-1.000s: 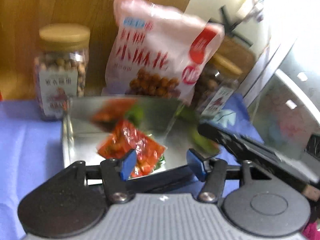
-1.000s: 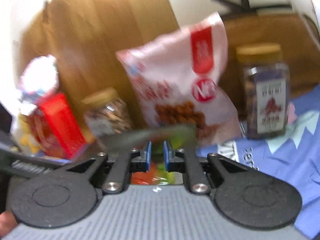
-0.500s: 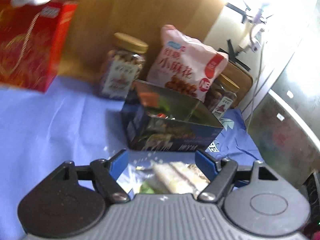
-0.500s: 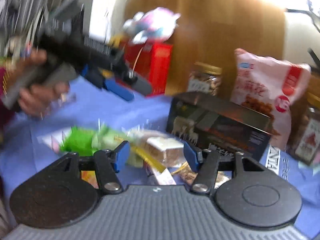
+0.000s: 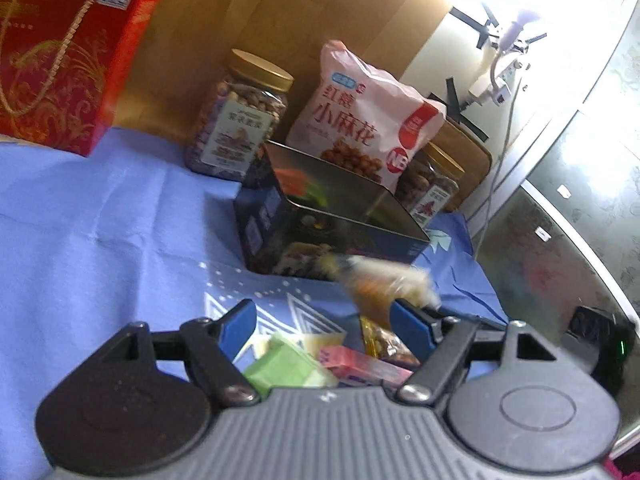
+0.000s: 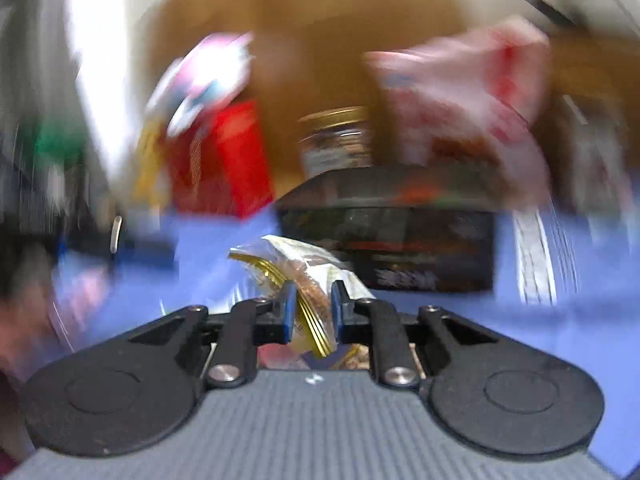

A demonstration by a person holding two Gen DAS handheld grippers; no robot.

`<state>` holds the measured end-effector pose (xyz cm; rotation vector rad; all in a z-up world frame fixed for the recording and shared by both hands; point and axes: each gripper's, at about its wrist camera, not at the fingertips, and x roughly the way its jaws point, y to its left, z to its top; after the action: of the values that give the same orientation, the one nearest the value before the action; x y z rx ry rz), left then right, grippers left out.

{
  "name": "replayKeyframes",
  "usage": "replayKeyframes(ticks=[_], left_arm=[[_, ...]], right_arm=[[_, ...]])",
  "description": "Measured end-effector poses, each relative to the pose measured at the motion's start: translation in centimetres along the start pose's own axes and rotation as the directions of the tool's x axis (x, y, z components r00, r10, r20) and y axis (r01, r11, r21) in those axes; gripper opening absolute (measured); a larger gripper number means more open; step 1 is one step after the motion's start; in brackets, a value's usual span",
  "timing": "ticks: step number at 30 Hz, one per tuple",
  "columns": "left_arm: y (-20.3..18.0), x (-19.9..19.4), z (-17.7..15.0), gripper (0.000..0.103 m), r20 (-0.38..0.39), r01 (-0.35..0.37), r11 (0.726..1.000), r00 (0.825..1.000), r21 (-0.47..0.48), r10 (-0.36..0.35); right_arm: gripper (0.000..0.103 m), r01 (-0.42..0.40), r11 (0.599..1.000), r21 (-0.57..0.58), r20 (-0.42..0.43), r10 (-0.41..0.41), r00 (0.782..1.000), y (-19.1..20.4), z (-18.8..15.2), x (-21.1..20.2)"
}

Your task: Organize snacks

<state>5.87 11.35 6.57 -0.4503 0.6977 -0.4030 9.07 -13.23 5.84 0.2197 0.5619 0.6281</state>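
Note:
A dark open tin box (image 5: 332,236) stands on the blue cloth with red and green packets inside; it also shows blurred in the right wrist view (image 6: 392,248). My right gripper (image 6: 313,310) is shut on a clear gold-edged snack packet (image 6: 304,276) and holds it above the cloth in front of the tin. That packet appears blurred in the left wrist view (image 5: 380,284). My left gripper (image 5: 324,328) is open and empty over a small pile of loose snacks: a green packet (image 5: 288,368), a pink packet (image 5: 360,364) and a gold packet (image 5: 384,344).
Behind the tin stand a nut jar (image 5: 240,116), a pink snack bag (image 5: 364,120) and a second jar (image 5: 432,184) against a wooden panel. A red gift box (image 5: 60,60) stands at the far left. The blue cloth (image 5: 100,240) covers the table.
My right gripper has shut on the gold-edged packet and lifted it toward the tin. My left gripper has stayed open over the snack pile, which now shows other packets.

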Motion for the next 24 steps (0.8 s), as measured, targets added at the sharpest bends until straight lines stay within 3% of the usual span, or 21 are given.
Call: replayKeyframes(ticks=[2, 4, 6, 8, 13, 15, 17, 20, 24], left_arm=[[-0.7, 0.8, -0.1, 0.076, -0.016, 0.024, 1.000, 1.000, 0.003, -0.024], [-1.6, 1.8, -0.2, 0.076, -0.038, 0.050, 0.999, 0.998, 0.015, -0.049], [-2.9, 3.0, -0.3, 0.076, -0.064, 0.074, 0.996, 0.995, 0.039, -0.072], [-4.4, 4.4, -0.4, 0.076, -0.095, 0.098, 0.993, 0.991, 0.067, -0.092], [-8.3, 8.6, -0.3, 0.076, -0.163, 0.130, 0.983, 0.981, 0.132, -0.108], [-9.4, 10.2, -0.1, 0.080, -0.177, 0.126, 0.980, 0.979, 0.151, -0.099], [-10.2, 11.5, 0.1, 0.084, -0.179, 0.113, 0.978, 0.980, 0.173, -0.082], [-11.0, 13.5, 0.6, 0.084, -0.194, 0.084, 0.972, 0.980, 0.219, -0.041], [-12.0, 16.6, 1.4, 0.084, -0.241, 0.089, 0.966, 0.970, 0.244, -0.029]], right_arm=[[0.012, -0.094, 0.949, 0.300, 0.022, 0.092, 0.996, -4.4, 0.0, -1.7], [0.012, -0.161, 0.844, 0.511, 0.053, 0.155, 0.986, -8.1, -1.4, -3.0], [0.012, -0.190, 0.772, 0.606, 0.089, 0.171, 0.981, -10.2, -2.7, -4.5], [0.013, -0.162, 0.750, 0.641, 0.108, 0.121, 0.987, -11.4, -3.8, -6.2], [0.016, 0.010, 0.754, 0.656, 0.097, -0.098, 0.990, -13.3, -4.9, -9.9], [0.021, 0.086, 0.791, 0.605, 0.093, -0.177, 0.980, -13.2, -4.6, -10.8], [0.043, 0.120, 0.830, 0.544, 0.105, -0.209, 0.972, -12.6, -4.4, -11.1], [0.048, 0.141, 0.878, 0.457, 0.111, -0.214, 0.971, -11.8, -4.3, -11.3], [0.055, 0.262, 0.930, 0.256, 0.068, -0.288, 0.955, -10.2, -4.2, -10.0]])
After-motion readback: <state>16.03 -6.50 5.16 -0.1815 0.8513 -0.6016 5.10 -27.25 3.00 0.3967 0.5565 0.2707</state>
